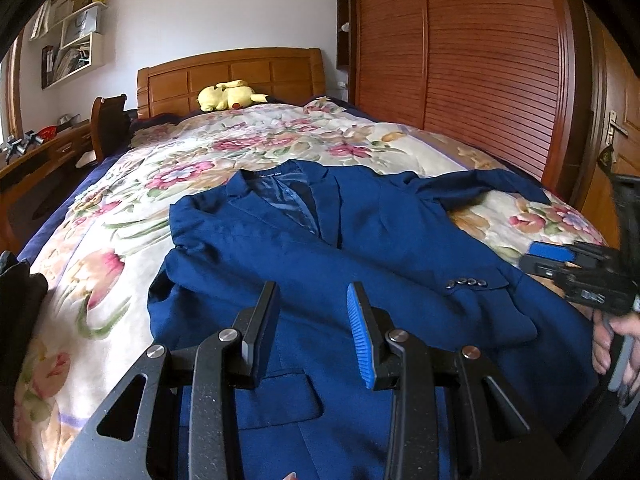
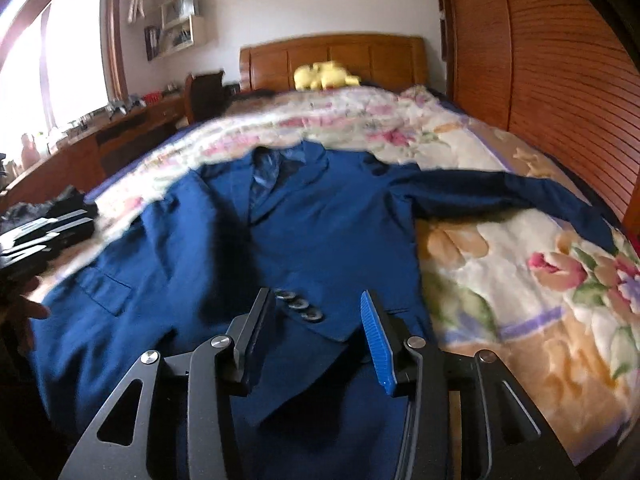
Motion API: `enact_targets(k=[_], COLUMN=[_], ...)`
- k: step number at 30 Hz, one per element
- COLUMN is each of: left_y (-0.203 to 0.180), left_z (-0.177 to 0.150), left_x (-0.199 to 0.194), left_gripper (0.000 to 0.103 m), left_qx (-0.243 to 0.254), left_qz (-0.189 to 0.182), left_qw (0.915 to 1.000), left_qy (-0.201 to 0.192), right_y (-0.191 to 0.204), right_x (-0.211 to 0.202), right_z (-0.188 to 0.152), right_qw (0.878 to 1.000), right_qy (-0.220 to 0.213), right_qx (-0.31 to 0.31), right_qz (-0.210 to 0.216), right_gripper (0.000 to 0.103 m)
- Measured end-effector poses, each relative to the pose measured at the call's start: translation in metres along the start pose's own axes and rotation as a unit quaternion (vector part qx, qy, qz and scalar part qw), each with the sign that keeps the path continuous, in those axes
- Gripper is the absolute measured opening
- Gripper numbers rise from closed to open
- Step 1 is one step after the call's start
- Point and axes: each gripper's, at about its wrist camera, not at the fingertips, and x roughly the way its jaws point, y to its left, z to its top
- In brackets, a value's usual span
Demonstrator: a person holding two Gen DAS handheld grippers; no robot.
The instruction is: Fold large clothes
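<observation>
Left wrist view: the left gripper (image 1: 316, 328) is hovering spread and empty above the navy blue suit jacket (image 1: 340, 248) lying front-up on the floral quilted bed (image 1: 120, 240). Right wrist view, kinda blurry: the right gripper (image 2: 320, 338), also spread, is hanging near the buttoned cuff (image 2: 298, 304), so probably early folding; next is grabbing the outstretched sleeve (image 2: 500, 192).

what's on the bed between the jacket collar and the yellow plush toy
Only the floral blanket. In the left wrist view it runs bare from the blue jacket collar up to the yellow plush toy at the headboard.
</observation>
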Motion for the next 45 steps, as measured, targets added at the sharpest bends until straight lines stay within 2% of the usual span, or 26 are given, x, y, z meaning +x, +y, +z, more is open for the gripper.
enact_targets(k=[4,9,14,16,18,20,23,26,31,36,40,45], left_y=[-0.006,-0.013,-0.019,-0.020,-0.021,-0.021,-0.024,-0.026,-0.030,-0.027,-0.023,-0.023], left_z=[-0.001,-0.002,-0.003,-0.003,-0.003,-0.004,-0.005,-0.006,-0.005,-0.006,-0.004,-0.004], left_x=[0.003,0.007,0.008,0.009,0.010,0.012,0.016,0.015,0.012,0.015,0.016,0.019], left_gripper=[0.036,0.036,0.036,0.036,0.036,0.036,0.036,0.036,0.036,0.036,0.036,0.036], left_qx=[0.005,0.013,0.022,0.021,0.020,0.017,0.024,0.029,0.038,0.029,0.016,0.011], left_qz=[-0.004,-0.010,-0.010,-0.010,-0.012,-0.016,-0.012,-0.011,-0.009,-0.012,-0.018,-0.017], left_qw=[1.0000,0.9998,0.9996,0.9997,0.9997,0.9996,0.9994,0.9993,0.9992,0.9993,0.9995,0.9996], left_qy=[0.005,0.008,0.011,0.010,0.011,0.016,0.023,0.021,0.014,0.020,0.021,0.021], right_y=[-0.011,-0.012,-0.020,-0.018,-0.016,-0.017,-0.018,-0.019,-0.030,-0.024,-0.025,-0.027], right_x=[0.033,0.068,0.090,0.089,0.091,0.091,0.084,0.067,0.036,0.043,0.052,0.042], right_z=[0.014,0.022,0.020,0.020,0.019,0.019,0.022,0.027,0.035,0.028,0.026,0.033], right_qw=[0.999,0.996,0.993,0.992,0.992,0.992,0.994,0.998,0.999,1.000,0.999,0.999], right_qy=[0.040,0.082,0.121,0.119,0.119,0.117,0.094,0.048,-0.025,-0.012,-0.002,-0.001], right_qx=[0.010,-0.019,-0.002,-0.005,-0.011,-0.018,-0.025,-0.026,-0.008,-0.018,-0.021,0.000], right_qz=[0.003,-0.007,0.016,0.027,0.037,0.047,0.049,0.040,-0.018,-0.021,-0.041,-0.048], right_gripper=[0.046,0.046,0.046,0.045,0.033,0.013,0.008,0.008,0.008,0.008,0.015,0.023])
